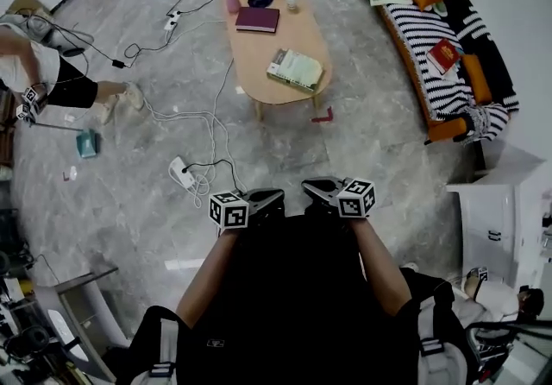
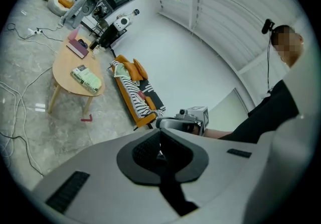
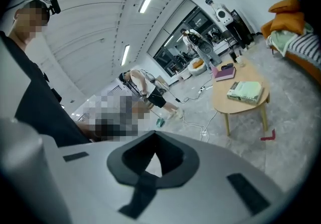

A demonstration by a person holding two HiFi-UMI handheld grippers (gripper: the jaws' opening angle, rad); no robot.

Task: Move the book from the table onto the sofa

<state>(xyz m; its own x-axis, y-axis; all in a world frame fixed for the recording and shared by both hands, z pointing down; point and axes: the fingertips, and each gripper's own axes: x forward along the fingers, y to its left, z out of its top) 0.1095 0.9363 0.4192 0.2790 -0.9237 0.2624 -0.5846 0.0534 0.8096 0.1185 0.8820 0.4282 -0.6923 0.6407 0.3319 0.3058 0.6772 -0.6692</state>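
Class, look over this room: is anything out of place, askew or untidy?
Yes. Cables and a power strip sprawl loose across the floor left of the table; the green book lies askew at its near end.

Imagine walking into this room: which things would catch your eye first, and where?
The oval wooden table stands mid-floor, a pale green book near its front end and a maroon book further back. To its right, the orange sofa with a striped cover draws the eye. Nearest the camera, the left gripper and right gripper sit shut, side by side.
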